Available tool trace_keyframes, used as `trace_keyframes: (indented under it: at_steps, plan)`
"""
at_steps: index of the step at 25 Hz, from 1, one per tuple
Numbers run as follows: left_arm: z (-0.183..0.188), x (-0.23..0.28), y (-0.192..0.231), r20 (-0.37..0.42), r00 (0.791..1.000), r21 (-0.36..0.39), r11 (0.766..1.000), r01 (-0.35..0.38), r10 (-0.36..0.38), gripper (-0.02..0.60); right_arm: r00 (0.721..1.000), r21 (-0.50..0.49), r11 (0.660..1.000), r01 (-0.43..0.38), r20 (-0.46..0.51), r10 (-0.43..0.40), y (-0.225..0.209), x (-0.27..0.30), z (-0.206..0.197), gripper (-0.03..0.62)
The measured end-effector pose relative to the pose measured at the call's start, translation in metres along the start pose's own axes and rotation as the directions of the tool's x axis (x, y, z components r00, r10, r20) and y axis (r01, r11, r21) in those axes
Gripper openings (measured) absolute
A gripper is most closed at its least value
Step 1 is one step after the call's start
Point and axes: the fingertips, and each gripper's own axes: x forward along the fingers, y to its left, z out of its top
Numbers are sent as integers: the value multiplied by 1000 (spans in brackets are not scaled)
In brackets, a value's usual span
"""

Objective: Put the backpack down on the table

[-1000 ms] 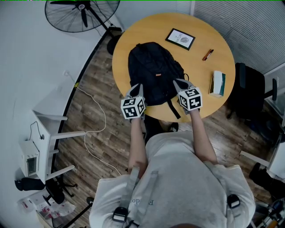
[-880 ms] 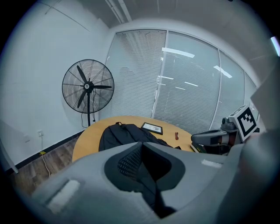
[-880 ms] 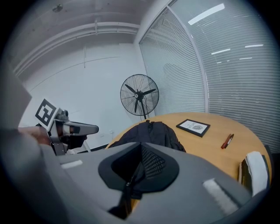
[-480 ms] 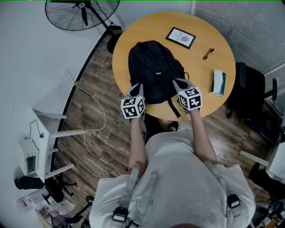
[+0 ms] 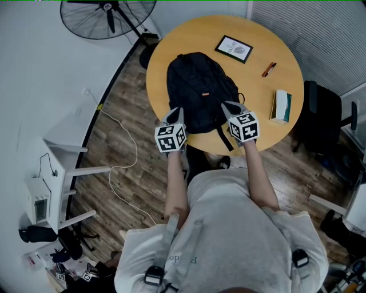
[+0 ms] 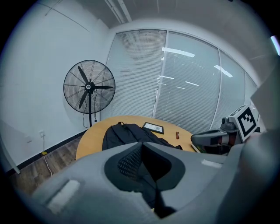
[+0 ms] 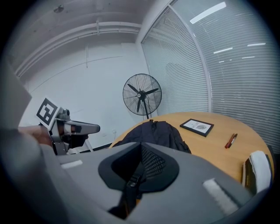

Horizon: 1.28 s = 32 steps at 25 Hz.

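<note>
The black backpack [image 5: 200,91] lies flat on the round wooden table [image 5: 251,86], with its straps toward the near edge. My left gripper [image 5: 174,113] sits at its near left corner and my right gripper [image 5: 229,106] at its near right corner. In the left gripper view the jaws [image 6: 145,168] are shut with a dark mesh-padded strap between them, and the backpack [image 6: 122,133] lies beyond. In the right gripper view the jaws [image 7: 138,170] are shut on a black webbing strap with a buckle, hanging from the backpack [image 7: 155,133].
On the table lie a framed picture [image 5: 232,50], a red pen [image 5: 267,70] and a tissue box [image 5: 280,107]. A standing fan [image 5: 108,17] is behind the table, a black chair [image 5: 320,120] at its right, and a white stand [image 5: 63,166] with a cable at the left.
</note>
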Motion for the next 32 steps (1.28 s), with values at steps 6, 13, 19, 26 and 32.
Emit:
trace_keyframes:
  at_steps: [6, 13, 19, 26, 32]
  plan:
    - [0, -3, 4, 3, 1000, 3, 1000, -2, 2, -2, 1000, -2, 1000, -5, 3, 5, 4, 2, 1, 0]
    - [-3, -6, 5, -2, 1000, 2, 1000, 1, -1, -2, 1000, 0, 1000, -2, 3, 2, 8, 3, -1, 0]
    - [-7, -4, 7, -10, 1000, -5, 1000, 0, 0, -2, 1000, 0, 1000, -1, 0, 1, 7, 3, -2, 0]
    - [-7, -3, 6, -10, 1000, -9, 1000, 7, -7, -2, 1000, 2, 1000, -1, -3, 1, 8, 4, -3, 0]
    - [-10, 2, 2, -23, 1000, -9, 1000, 13, -13, -2, 1000, 13, 1000, -4, -6, 4, 4, 4, -4, 0]
